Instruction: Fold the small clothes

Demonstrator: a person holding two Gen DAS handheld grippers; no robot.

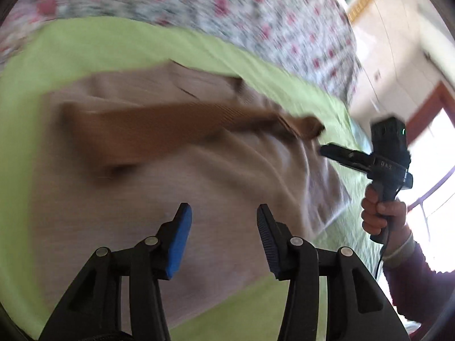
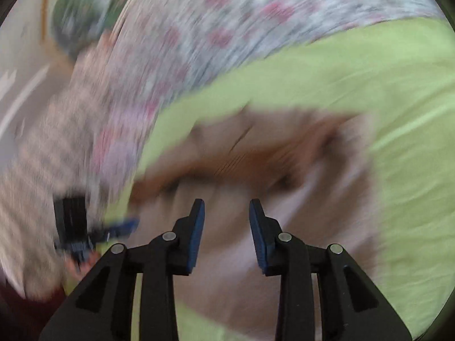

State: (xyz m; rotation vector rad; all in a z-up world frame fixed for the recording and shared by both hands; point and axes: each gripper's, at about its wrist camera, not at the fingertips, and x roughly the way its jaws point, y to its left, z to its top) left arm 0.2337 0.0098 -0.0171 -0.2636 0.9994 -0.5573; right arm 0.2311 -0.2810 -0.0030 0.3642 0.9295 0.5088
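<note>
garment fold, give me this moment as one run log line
garment: on green sheet | left gripper: open, empty | right gripper: open, empty

"DAS" on the right tongs' [image 1: 324, 151] black body

Beige garment [image 1: 176, 187]: motion-smeared in both views; its type and folds unreadable, near edge hidden behind tool arms.
Floral bedcover [image 1: 227, 8]: pattern streaked, cut by frame top.
Left tool [image 2: 93, 233]: a dark blur in the right wrist view; jaws indistinct.
Person's sleeve [image 1: 421, 289]: cropped at right edge.
</note>
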